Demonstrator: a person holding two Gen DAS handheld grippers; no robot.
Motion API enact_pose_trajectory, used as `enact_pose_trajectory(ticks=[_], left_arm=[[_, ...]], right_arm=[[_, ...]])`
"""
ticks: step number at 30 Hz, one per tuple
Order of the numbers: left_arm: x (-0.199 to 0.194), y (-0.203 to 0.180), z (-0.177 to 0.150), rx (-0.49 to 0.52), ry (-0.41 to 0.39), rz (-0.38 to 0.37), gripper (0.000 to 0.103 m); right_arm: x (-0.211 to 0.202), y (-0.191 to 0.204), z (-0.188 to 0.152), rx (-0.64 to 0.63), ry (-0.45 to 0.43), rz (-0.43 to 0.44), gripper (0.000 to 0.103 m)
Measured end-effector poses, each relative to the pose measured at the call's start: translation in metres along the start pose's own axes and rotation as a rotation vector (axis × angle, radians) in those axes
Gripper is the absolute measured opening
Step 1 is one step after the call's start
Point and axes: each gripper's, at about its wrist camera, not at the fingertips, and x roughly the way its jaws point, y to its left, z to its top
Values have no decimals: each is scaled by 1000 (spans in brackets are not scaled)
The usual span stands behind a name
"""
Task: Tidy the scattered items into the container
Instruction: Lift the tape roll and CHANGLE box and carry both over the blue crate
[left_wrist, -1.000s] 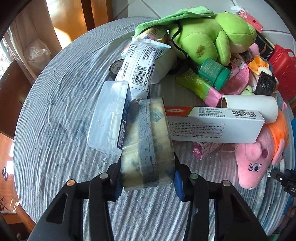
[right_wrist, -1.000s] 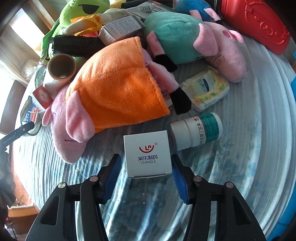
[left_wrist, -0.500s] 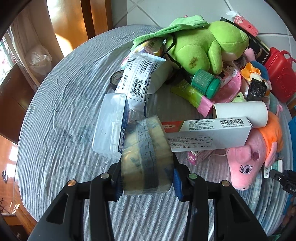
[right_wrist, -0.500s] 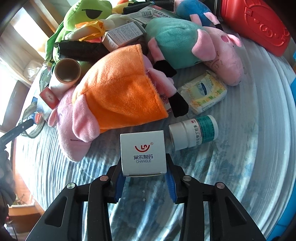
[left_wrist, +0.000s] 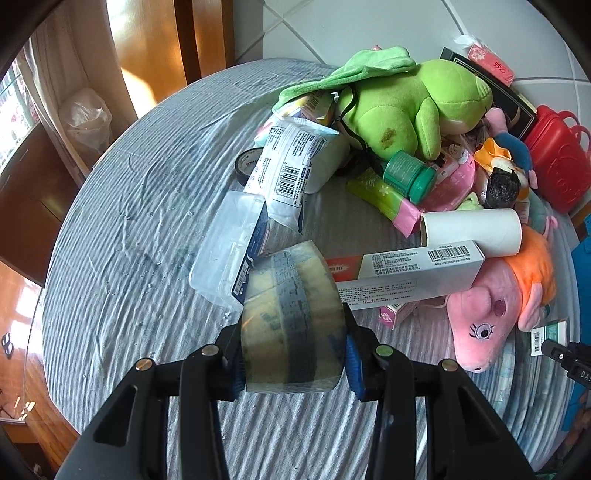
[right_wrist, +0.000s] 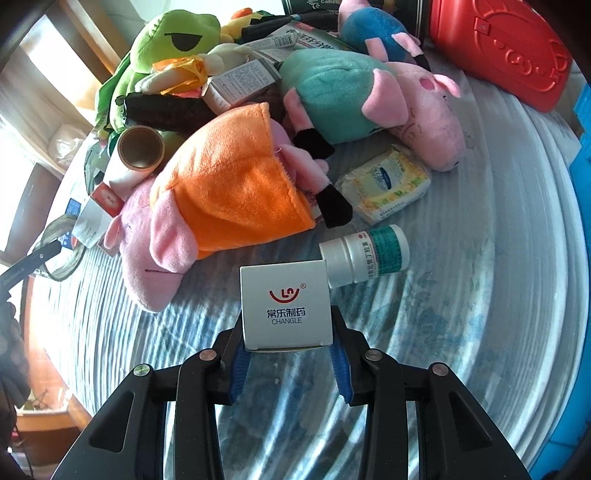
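The left tool clamps the stiff, light tape roll across its flat sides, while the right tool pinches a crushable carton beside the pill bottle.

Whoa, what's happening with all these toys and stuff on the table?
Someone is tidying up a messy table using two hand-held grippers. The left gripper is shut on a roll of clear tape, and the right gripper is shut on a small white box. Plush toys such as the green frog and the pig in the orange dress, plus a white bottle, are lying in the pile, not picked up yet.
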Motion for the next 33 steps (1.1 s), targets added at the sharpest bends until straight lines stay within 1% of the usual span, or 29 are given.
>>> enact_pose_trajectory(ticks=[7, 9, 10, 12, 13, 14, 16, 19, 23, 33], left_arm=[[-28, 3, 4, -15, -46, -5, 41], [-36, 3, 5, -15, -59, -11, 41], [-40, 2, 5, -16, -66, -14, 41], [-48, 1, 6, -17, -81, -21, 41], [-51, 0, 6, -17, -88, -24, 41], [-55, -1, 7, -16, -95, -28, 41], [-62, -4, 8, -13, -107, -33, 41], [-74, -9, 11, -8, -125, -44, 41], [-96, -19, 16, 7, -160, -60, 41], [-147, -56, 35, 68, -241, -101, 41]], right_arm=[[-19, -1, 3, -8, -46, 7, 37], [-25, 0, 9, -8, -62, 4, 37], [-27, 9, -2, -6, -70, 3, 37], [-39, -2, -12, -6, -89, 0, 37], [-50, -13, -10, -7, -98, -3, 37], [-53, -13, -9, -7, -108, -9, 37], [-51, -1, -11, -2, -125, -10, 37], [-64, -3, -12, 10, -145, -1, 37], [-80, -9, -15, 30, -158, 2, 37], [-135, -22, -17, 52, -240, -15, 37]])
